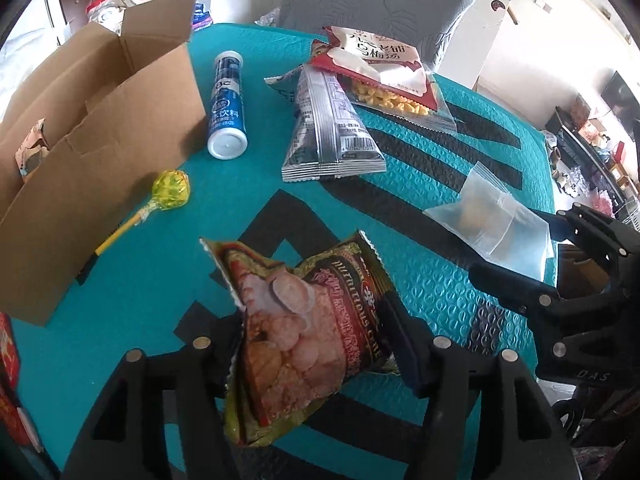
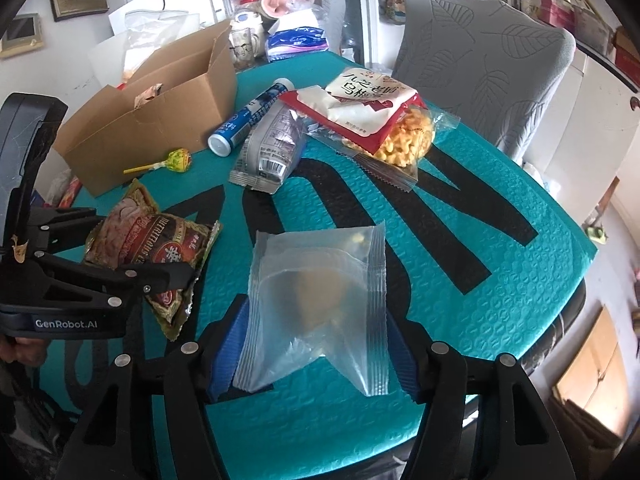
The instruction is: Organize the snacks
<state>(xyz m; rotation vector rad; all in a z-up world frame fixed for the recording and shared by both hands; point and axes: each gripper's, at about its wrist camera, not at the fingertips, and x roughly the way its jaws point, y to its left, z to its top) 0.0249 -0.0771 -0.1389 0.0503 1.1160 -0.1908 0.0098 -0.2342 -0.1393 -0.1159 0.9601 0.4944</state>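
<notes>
My left gripper (image 1: 316, 344) is shut on a gold and red snack packet (image 1: 308, 328) and holds it above the teal table; it also shows in the right wrist view (image 2: 148, 248). My right gripper (image 2: 320, 344) has its blue pads on both sides of a clear zip bag (image 2: 320, 300) with a pale snack inside, seemingly gripping it; the bag shows in the left wrist view (image 1: 492, 220). An open cardboard box (image 1: 92, 152) stands at the left. A yellow lollipop (image 1: 170, 192), a blue tube (image 1: 228, 108), a silver packet (image 1: 328, 128) and a red-white packet (image 1: 372, 68) lie on the table.
The teal padded table cover (image 2: 500, 288) has big black letters. A grey chair (image 2: 480, 80) stands behind the table. Cups, tissues and bags (image 2: 280, 32) crowd the far edge behind the box. A red box (image 1: 8, 360) sits at the near left.
</notes>
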